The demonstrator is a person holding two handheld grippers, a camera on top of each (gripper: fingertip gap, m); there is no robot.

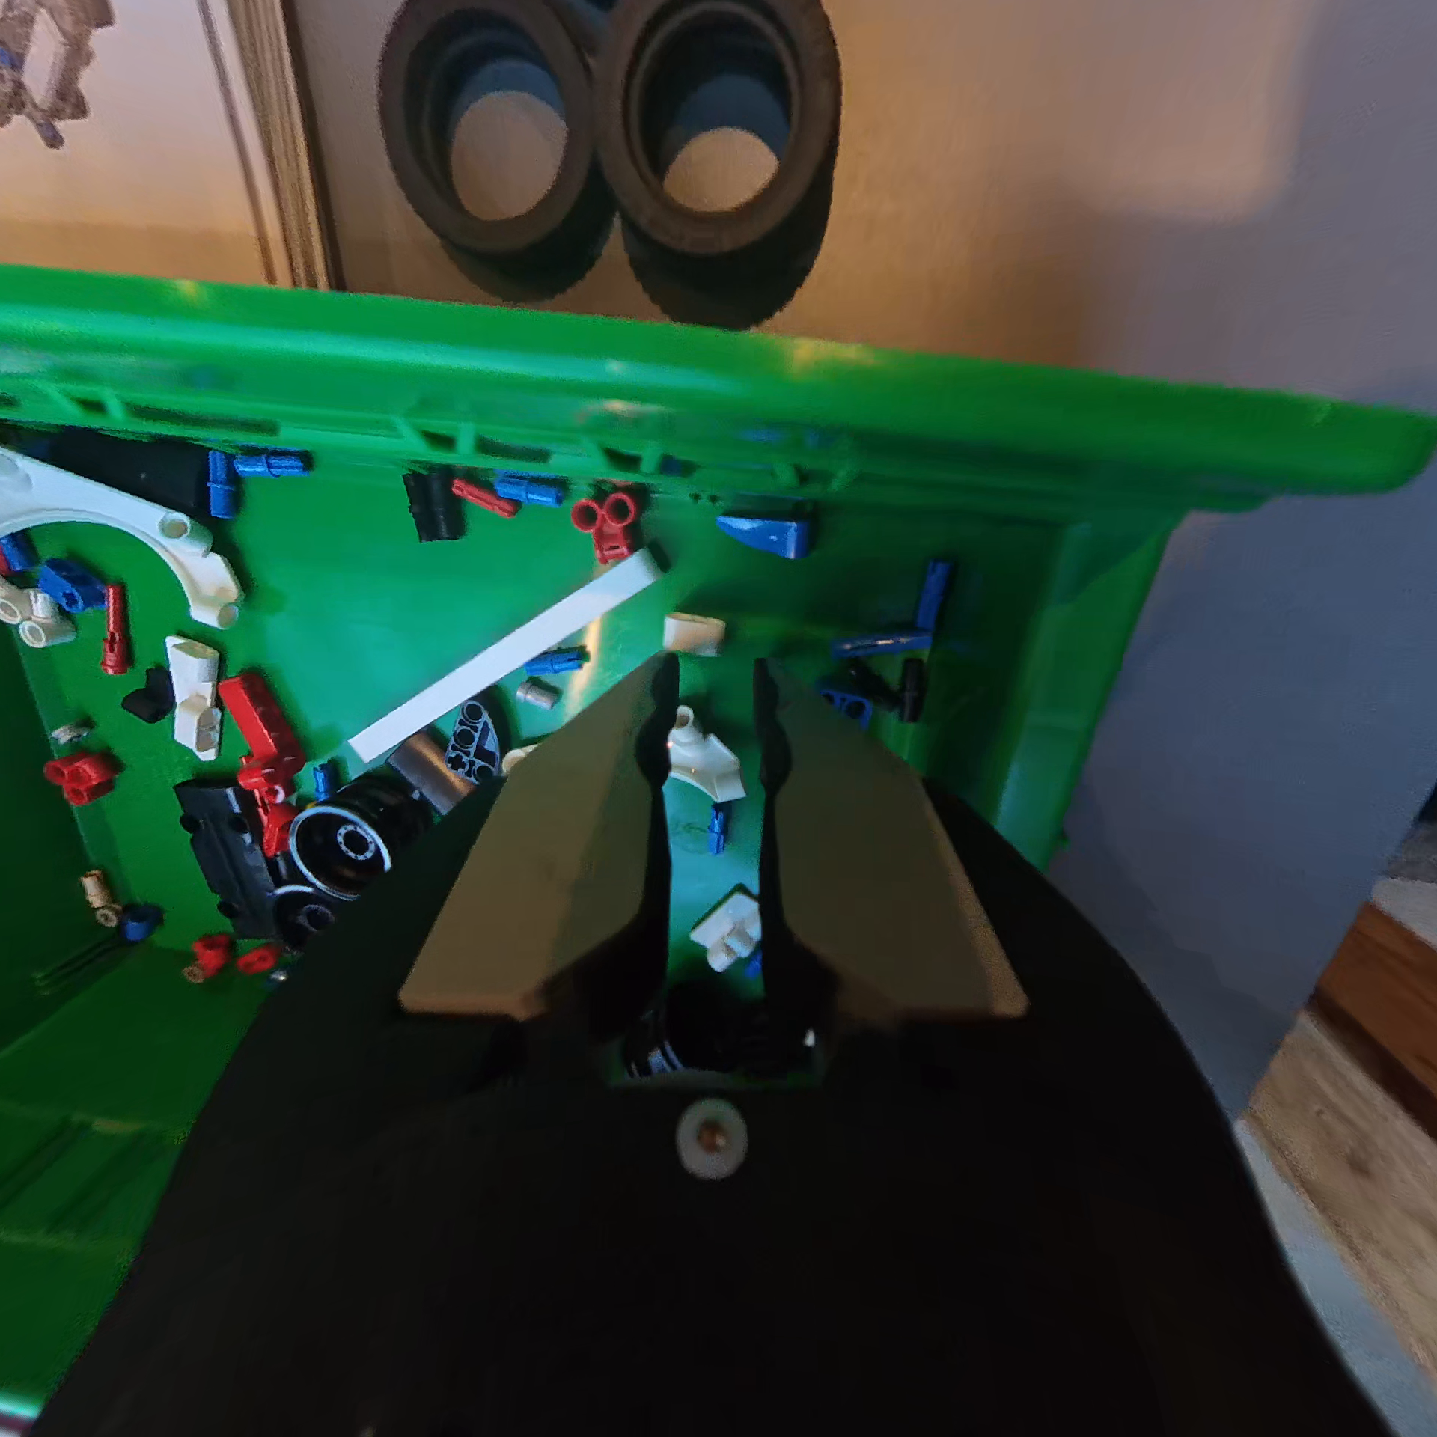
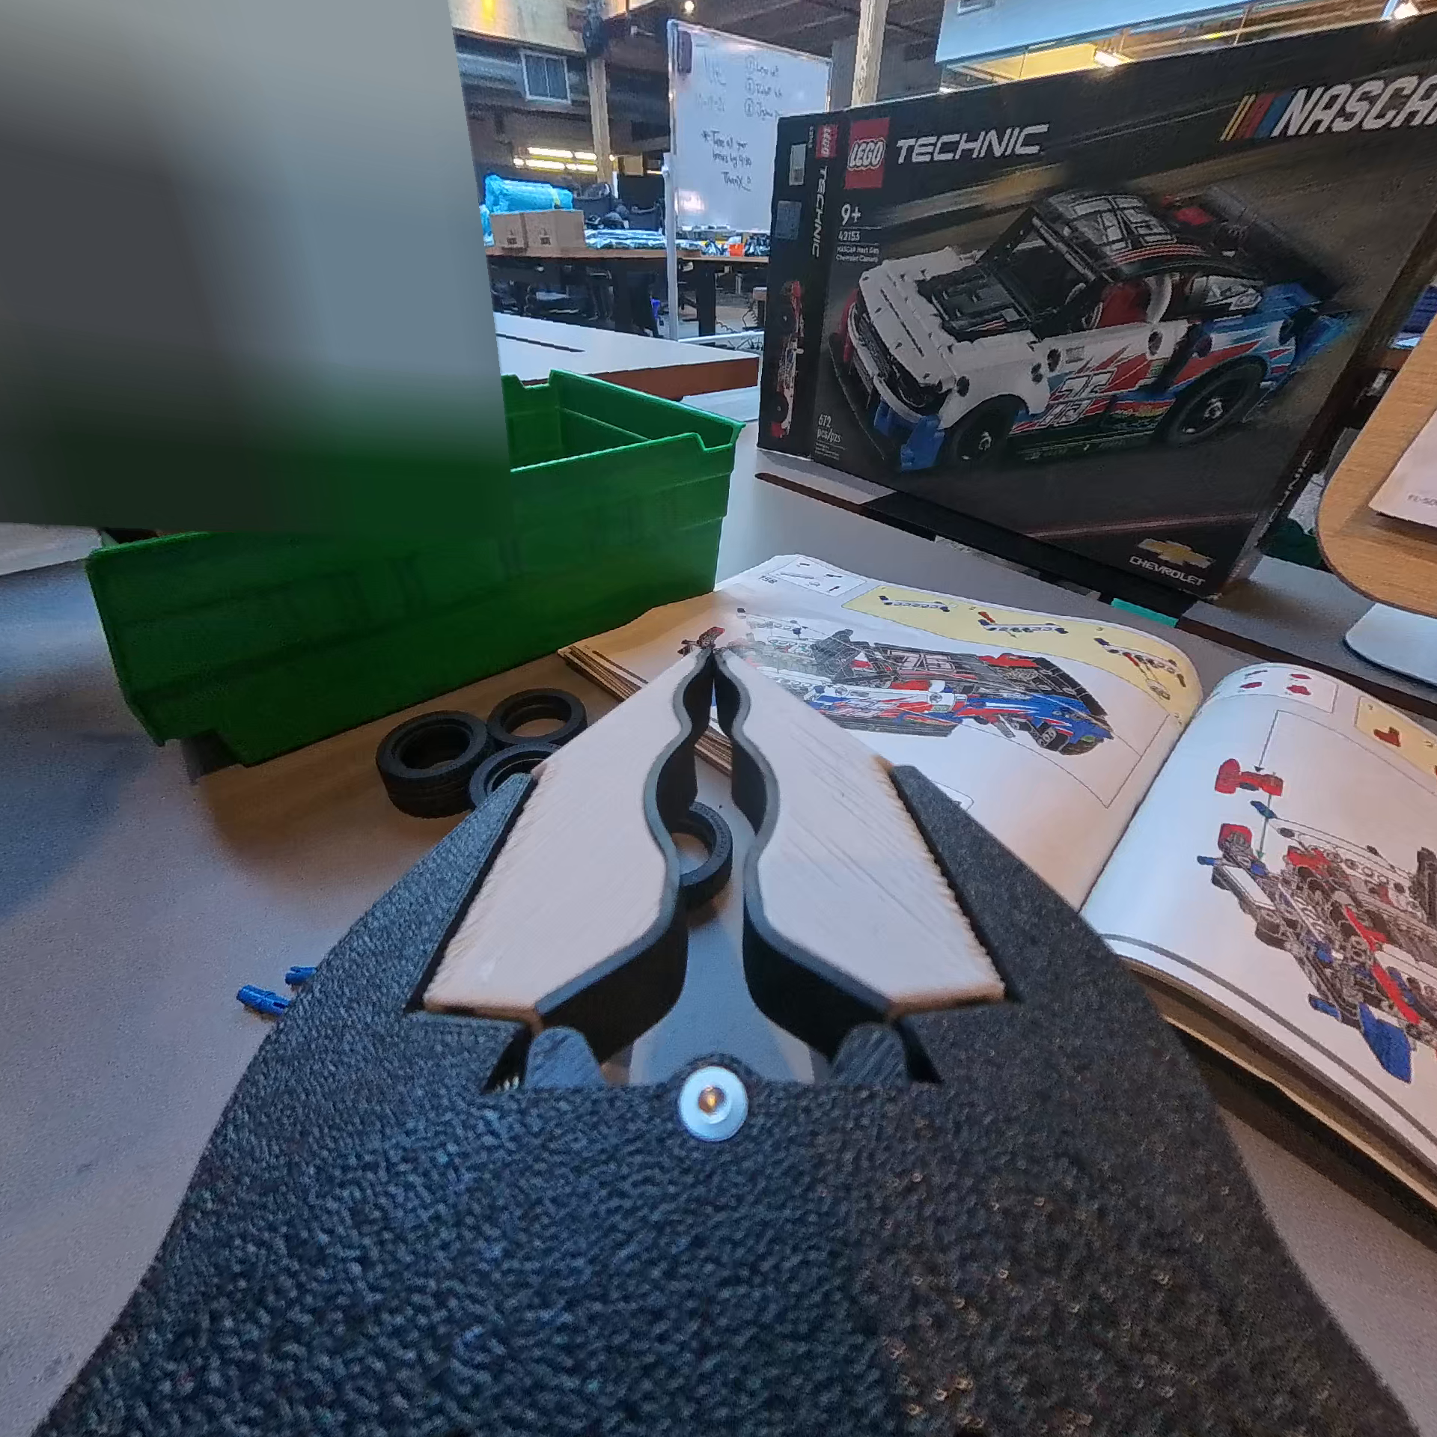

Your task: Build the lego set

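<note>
Apparently little is built: loose lego pieces point(image 1: 264, 746) fill the green bin point(image 1: 700, 373). Left hand-held gripper point(image 1: 714, 669) hovers narrowly parted above them; right hand-held gripper point(image 2: 712, 661) closed, empty, tyres point(image 2: 482, 739) at ten o'clock.

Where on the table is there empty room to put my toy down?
The bare grey tabletop left of the right gripper, in front of the green plastic bin, is free except for small blue pins. It is crowded around the black rubber tyres and the open instruction booklet.
</note>
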